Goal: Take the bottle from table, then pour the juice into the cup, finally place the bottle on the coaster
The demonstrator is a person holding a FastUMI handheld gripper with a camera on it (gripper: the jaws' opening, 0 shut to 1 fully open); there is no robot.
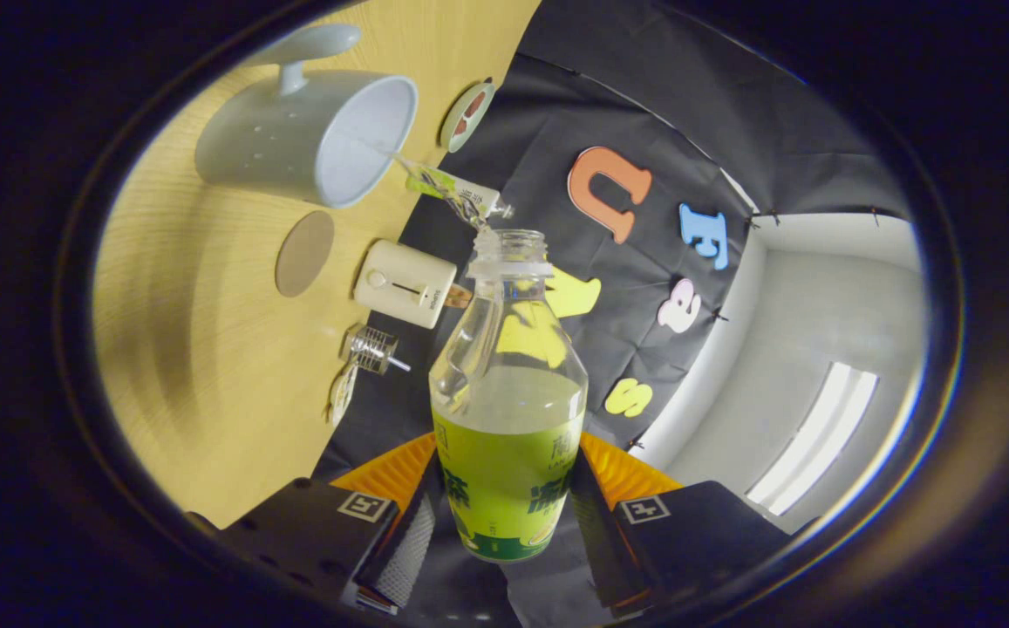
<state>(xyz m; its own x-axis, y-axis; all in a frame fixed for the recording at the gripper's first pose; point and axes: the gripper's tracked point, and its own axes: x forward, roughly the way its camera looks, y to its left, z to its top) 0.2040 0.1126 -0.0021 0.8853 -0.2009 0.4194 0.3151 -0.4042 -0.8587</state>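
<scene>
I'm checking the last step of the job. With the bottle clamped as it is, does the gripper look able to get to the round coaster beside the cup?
Probably yes. The gripper is shut on the bottle, and the coaster lies bare on the table, between the cup and the small white box.

The tongs (504,515) are clamped on the bottle (508,410), whose open neck blocks the way ahead. Beyond it, around the cup (312,139), stand a white box (405,283), a round coaster (304,253) and a small metal piece (371,349); bare counter (207,384) lies beside them.
</scene>
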